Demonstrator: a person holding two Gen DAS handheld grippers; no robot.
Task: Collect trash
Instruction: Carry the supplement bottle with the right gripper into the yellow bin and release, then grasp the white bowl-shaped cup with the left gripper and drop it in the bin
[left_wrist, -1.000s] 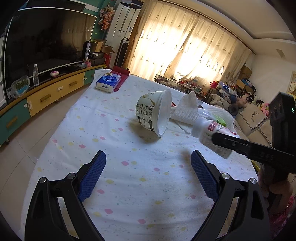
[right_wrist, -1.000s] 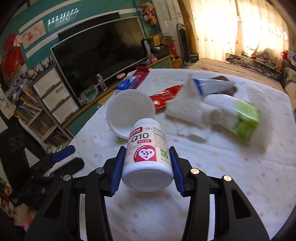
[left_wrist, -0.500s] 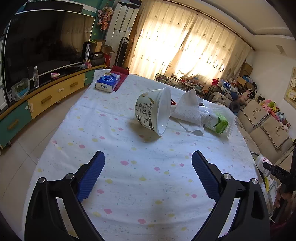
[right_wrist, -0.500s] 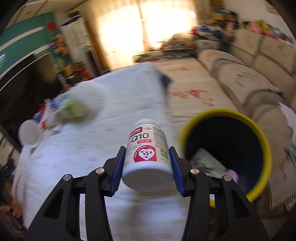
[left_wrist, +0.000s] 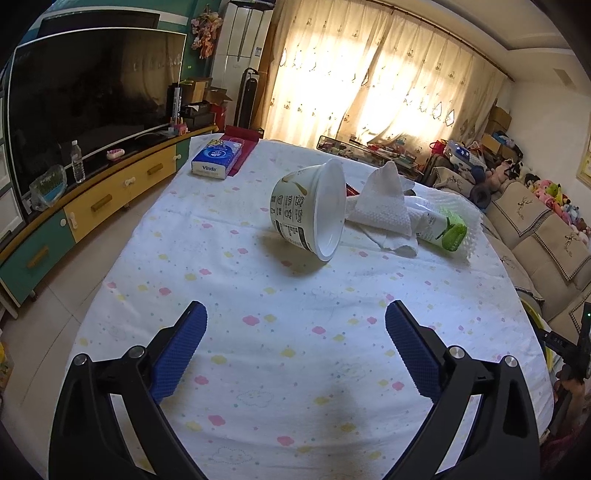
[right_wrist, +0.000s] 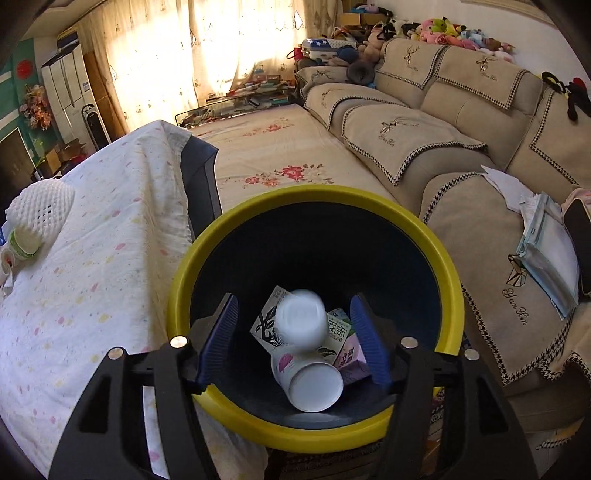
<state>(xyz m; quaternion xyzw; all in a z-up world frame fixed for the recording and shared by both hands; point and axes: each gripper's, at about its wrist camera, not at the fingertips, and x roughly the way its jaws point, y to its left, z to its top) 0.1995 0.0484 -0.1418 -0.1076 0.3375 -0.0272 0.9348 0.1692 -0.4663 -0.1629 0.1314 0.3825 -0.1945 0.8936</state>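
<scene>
My right gripper (right_wrist: 293, 306) hangs over a dark bin with a yellow rim (right_wrist: 443, 258). Its jaws are opening. The white pill bottle (right_wrist: 301, 319) is blurred between the pads, touching neither, and drops into the bin. A white cup (right_wrist: 310, 376) and small cartons (right_wrist: 351, 358) lie at the bottom. My left gripper (left_wrist: 295, 314) is open and empty above the dotted tablecloth (left_wrist: 258, 295). Beyond it a yogurt cup (left_wrist: 306, 210) lies on its side, with a crumpled tissue (left_wrist: 384, 206), a green-capped tube (left_wrist: 443, 225) and a foam net (left_wrist: 469, 221).
A blue tissue pack (left_wrist: 216, 158) lies at the table's far left end. The TV cabinet (left_wrist: 92, 199) runs along the left. The bin stands between the table edge (right_wrist: 155, 258) and a beige sofa (right_wrist: 443, 110) with papers (right_wrist: 546, 251) on it.
The right gripper swung from the table to above the bin, tilted down, and let go of the pill bottle. The left gripper stayed in place.
</scene>
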